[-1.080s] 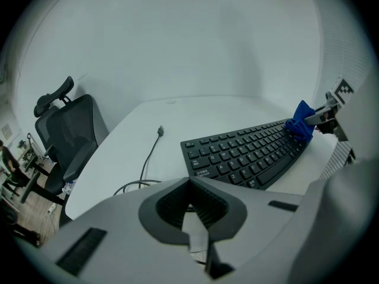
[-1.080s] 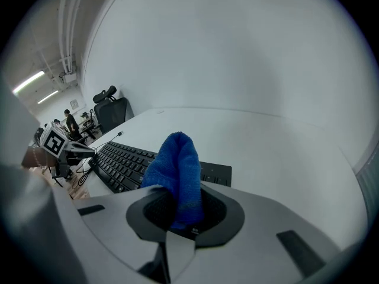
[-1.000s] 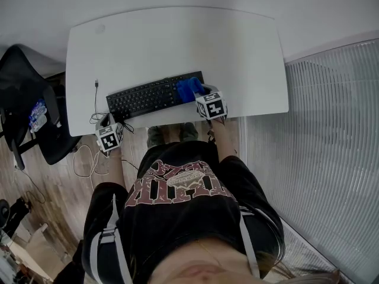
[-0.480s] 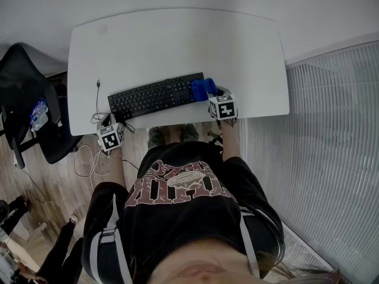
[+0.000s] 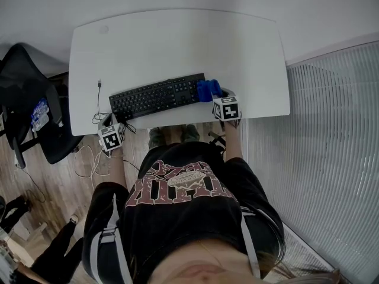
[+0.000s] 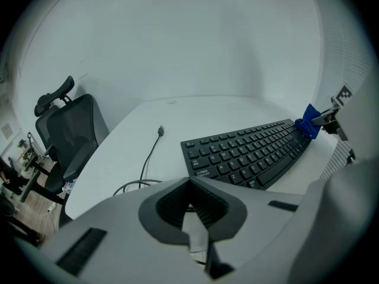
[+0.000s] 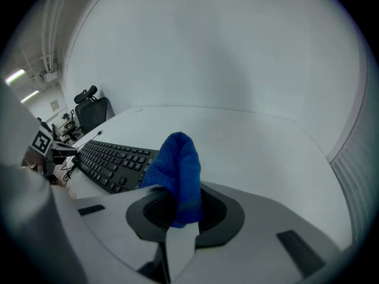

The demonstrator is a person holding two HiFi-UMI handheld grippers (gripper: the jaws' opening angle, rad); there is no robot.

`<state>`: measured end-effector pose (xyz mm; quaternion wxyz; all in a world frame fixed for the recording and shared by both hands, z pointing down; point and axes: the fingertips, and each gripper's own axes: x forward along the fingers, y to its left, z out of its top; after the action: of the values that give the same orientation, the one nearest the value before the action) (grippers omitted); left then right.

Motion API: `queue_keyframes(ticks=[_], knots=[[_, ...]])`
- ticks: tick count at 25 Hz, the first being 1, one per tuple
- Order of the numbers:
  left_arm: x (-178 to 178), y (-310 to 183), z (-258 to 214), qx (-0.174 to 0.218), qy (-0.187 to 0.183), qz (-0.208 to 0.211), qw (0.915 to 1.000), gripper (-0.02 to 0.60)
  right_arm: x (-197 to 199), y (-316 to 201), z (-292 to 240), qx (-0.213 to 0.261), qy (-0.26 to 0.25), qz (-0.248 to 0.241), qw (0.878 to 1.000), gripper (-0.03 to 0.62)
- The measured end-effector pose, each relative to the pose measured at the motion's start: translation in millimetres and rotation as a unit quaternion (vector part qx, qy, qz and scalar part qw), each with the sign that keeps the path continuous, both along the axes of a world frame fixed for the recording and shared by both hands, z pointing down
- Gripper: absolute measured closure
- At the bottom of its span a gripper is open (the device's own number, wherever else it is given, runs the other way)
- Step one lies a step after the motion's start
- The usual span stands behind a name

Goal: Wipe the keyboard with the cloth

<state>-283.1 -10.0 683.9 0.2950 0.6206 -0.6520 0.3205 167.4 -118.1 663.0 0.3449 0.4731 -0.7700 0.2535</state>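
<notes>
one cloth (image 7: 176,170) in right gripper (image 7: 180,216), perhaps touching keyboard (image 5: 157,96).

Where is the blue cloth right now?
In the head view the blue cloth sits at the right end of the keyboard, near the front edge of the table, pinched in the right claw.

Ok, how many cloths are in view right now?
1. The blue cloth is clamped in the right gripper, at the right end of the keyboard. No second cloth shows in any view.
</notes>
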Motion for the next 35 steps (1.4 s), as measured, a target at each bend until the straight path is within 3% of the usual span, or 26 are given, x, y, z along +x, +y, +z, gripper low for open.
queue_keyframes(ticks=[6, 14, 25, 31, 35], knots=[[0, 0, 0, 0.0, 0.007, -0.001, 1.0, 0.548, -22, 0, -24, 0.009, -0.02, -0.031, 0.999, 0.53], [-1, -1, 0, 0.0, 0.005, 0.015, 0.9999, 0.548, -126, 3, -76, 0.04, -0.093, -0.142, 0.985, 0.53], [-1, -2, -3, 0.007, 0.015, 0.018, 0.9997, 0.548, -304, 69, -93, 0.024, -0.154, -0.346, 0.925, 0.53], [-2, -2, -3, 0.01, 0.025, 0.029, 0.9992, 0.548, -374, 103, -85, -0.012, -0.19, -0.404, 0.895, 0.53], [-2, -2, -4, 0.01, 0.027, 0.033, 0.999, 0.548, -402, 118, -71, -0.034, -0.193, -0.427, 0.883, 0.53]])
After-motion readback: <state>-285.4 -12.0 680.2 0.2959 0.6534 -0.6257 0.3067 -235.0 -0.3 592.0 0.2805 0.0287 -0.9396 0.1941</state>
